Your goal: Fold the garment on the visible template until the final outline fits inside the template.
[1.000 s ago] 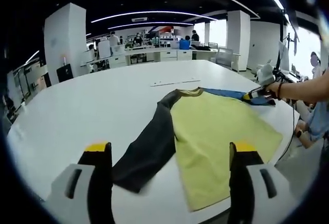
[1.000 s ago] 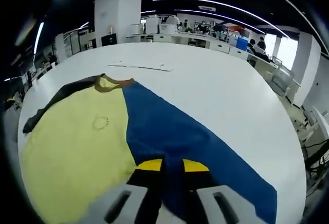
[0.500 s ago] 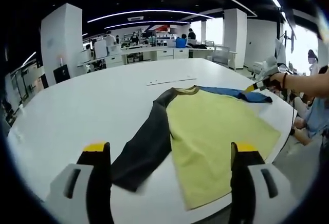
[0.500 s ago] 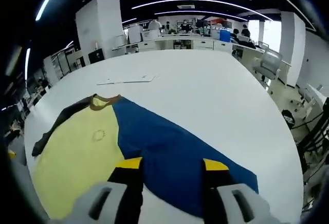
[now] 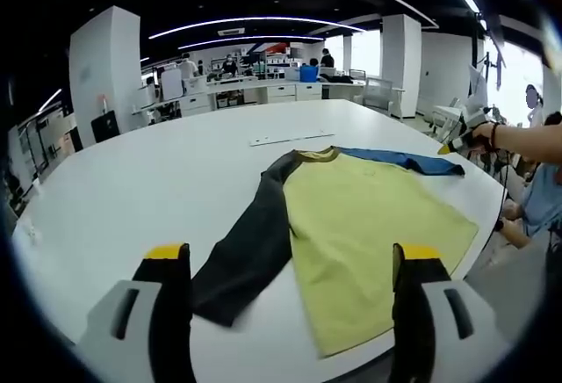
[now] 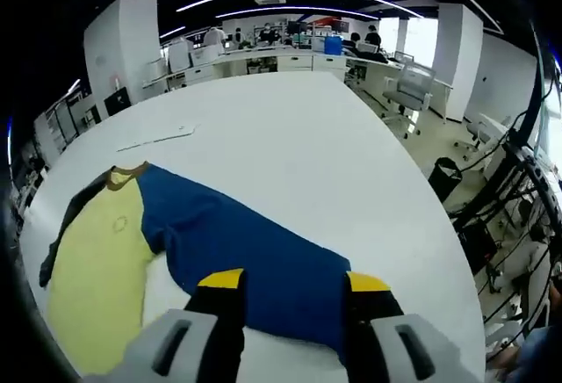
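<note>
Released a second ago, the blue sleeve (image 6: 255, 264) now lies flat on the white table (image 6: 290, 128) just ahead of the right gripper (image 6: 287, 282), whose jaws have gone from pinched on the cloth to spread apart with nothing between them. That gripper has also drawn back — in the left gripper view it (image 5: 463, 133) sits off past the sleeve's cuff, clear of the fabric.

The garment (image 5: 351, 225) is spread open, unfolded: yellow body in the middle, a black sleeve (image 5: 250, 251) running out to one side and the blue sleeve to the other. A thin pale strip (image 5: 290, 140) lies on the table beyond the collar; I cannot tell whether it is part of the template.

The left gripper (image 5: 290, 264) hangs with its jaws wide apart, empty, the black sleeve's cuff just ahead between its two tips and the yellow hem ahead toward its right jaw.

Both sleeves run lengthwise away from the body, each cuff pointing at its own gripper — the black to the left, the blue to the right. Folding inward likely starts with whichever cuff is taken, and each gripper is the nearer one for its own sleeve.
</note>
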